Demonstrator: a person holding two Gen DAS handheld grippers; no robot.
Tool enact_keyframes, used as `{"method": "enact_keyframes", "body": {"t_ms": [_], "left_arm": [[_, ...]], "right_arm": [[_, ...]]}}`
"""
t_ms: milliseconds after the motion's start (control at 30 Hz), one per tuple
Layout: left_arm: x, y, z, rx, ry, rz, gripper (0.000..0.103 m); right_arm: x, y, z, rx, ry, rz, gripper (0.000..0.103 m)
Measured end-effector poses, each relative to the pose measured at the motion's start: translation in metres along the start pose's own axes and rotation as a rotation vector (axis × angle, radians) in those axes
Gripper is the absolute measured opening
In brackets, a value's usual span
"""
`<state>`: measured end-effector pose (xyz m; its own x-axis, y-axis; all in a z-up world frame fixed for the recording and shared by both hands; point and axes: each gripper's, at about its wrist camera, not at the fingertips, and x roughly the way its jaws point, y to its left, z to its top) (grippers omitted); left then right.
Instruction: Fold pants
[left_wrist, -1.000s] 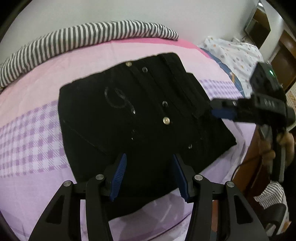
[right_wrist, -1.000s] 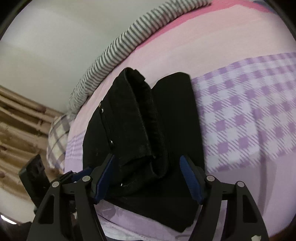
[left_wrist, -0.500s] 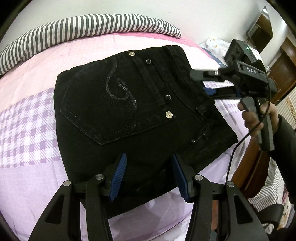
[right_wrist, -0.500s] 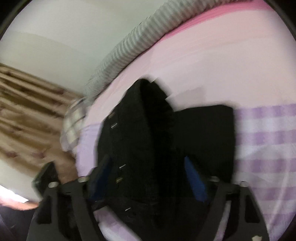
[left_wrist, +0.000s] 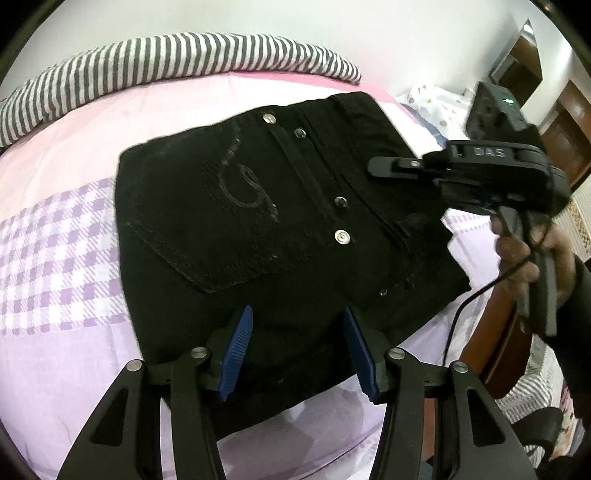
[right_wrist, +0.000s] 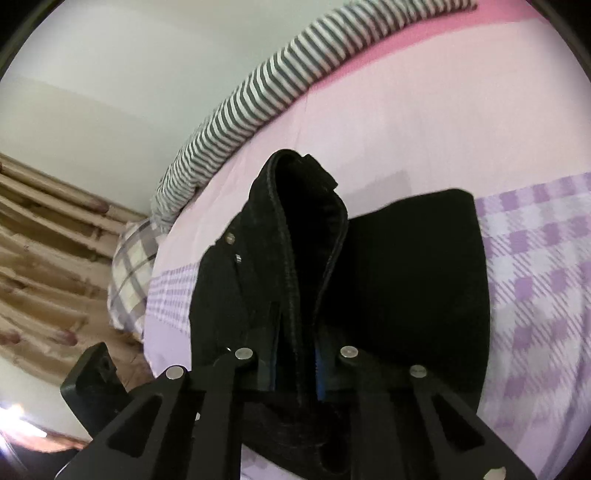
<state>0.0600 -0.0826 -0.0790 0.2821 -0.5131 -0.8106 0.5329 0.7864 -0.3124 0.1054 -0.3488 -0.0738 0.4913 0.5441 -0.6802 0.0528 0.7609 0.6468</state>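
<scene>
Black pants (left_wrist: 280, 236) lie folded on the pink bed (left_wrist: 110, 122). Right gripper (right_wrist: 295, 363) has just clamped shut on their waistband edge — ready to lift another fold — while left gripper (left_wrist: 297, 347) hovers spread, empty.

I see a bed sheet (left_wrist: 66, 229) spread wide, pale pink toward the far side and purple-and-white checked nearer me. Along its far edge lies a long grey-and-white striped bolster (left_wrist: 177, 59), against a plain pale wall (right_wrist: 110, 74). From my right camera, a plaid pillow (right_wrist: 129, 280) sits at the end of the bolster, with beige patterned curtains (right_wrist: 44, 258) beyond it. From my left camera, a white spotted cloth (left_wrist: 439, 107) lies past the sheet's corner, near dark wooden furniture (left_wrist: 569, 125).
</scene>
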Motion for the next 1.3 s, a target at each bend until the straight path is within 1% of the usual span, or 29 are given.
{"method": "enact_keyframes", "body": {"t_ms": [67,133,233,300,367,433,533,600,667,733,767,833,867,933,967,1067,1100,1300], "left_arm": [[-0.01,0.003,0.001,-0.006,-0.033,-0.006,0.052],[-0.021,0.007,0.001,-0.018,-0.067,-0.036,0.052],[-0.026,0.01,0.001,-0.028,-0.074,-0.072,0.053],[-0.022,0.011,0.0,-0.024,-0.053,-0.072,0.053],[-0.016,0.012,-0.001,-0.024,-0.026,-0.072,0.053],[-0.011,0.012,-0.001,-0.028,-0.012,-0.074,0.053],[-0.003,0.009,0.001,-0.02,0.011,-0.043,0.053],[0.005,0.003,0.003,-0.001,0.036,-0.008,0.053],[0.01,-0.003,0.004,0.031,0.054,0.037,0.053],[0.012,-0.011,0.004,0.068,0.055,0.078,0.053],[0.014,-0.013,0.005,0.074,0.057,0.088,0.053],[0.016,-0.014,0.006,0.08,0.057,0.098,0.053],[0.016,-0.013,0.006,0.079,0.057,0.099,0.053],[0.016,-0.015,0.008,0.082,0.057,0.104,0.053],[0.015,-0.015,0.007,0.084,0.057,0.109,0.053],[0.013,-0.018,0.004,0.102,0.056,0.129,0.053],[0.013,-0.02,0.003,0.106,0.055,0.133,0.053],[0.008,-0.023,-0.003,0.117,0.062,0.144,0.053]], "right_arm": [[-0.01,0.019,-0.005,-0.046,-0.03,-0.054,0.013],[-0.019,0.03,-0.005,-0.071,-0.053,-0.079,0.012],[-0.032,0.037,-0.013,-0.063,-0.089,-0.117,0.012],[-0.036,0.034,-0.015,-0.065,-0.103,-0.157,0.012],[-0.041,0.018,-0.016,-0.019,-0.11,-0.177,0.012],[-0.042,0.004,-0.017,-0.007,-0.121,-0.216,0.012],[-0.032,-0.02,-0.017,0.028,-0.103,-0.253,0.012],[-0.024,-0.024,-0.017,0.012,-0.089,-0.289,0.013],[-0.023,-0.023,-0.018,0.015,-0.093,-0.303,0.014],[-0.022,-0.02,-0.019,-0.011,-0.096,-0.335,0.019],[-0.022,-0.017,-0.02,-0.021,-0.099,-0.354,0.025],[-0.02,-0.01,-0.023,-0.035,-0.103,-0.383,0.028],[-0.021,-0.008,-0.026,-0.045,-0.106,-0.396,0.032],[-0.023,-0.006,-0.03,-0.06,-0.107,-0.414,0.034],[-0.024,-0.005,-0.032,-0.063,-0.102,-0.428,0.038],[-0.031,-0.006,-0.04,-0.065,-0.105,-0.431,0.039],[-0.034,-0.006,-0.043,-0.064,-0.105,-0.435,0.041],[-0.04,-0.003,-0.057,-0.065,-0.115,-0.45,0.043]]}}
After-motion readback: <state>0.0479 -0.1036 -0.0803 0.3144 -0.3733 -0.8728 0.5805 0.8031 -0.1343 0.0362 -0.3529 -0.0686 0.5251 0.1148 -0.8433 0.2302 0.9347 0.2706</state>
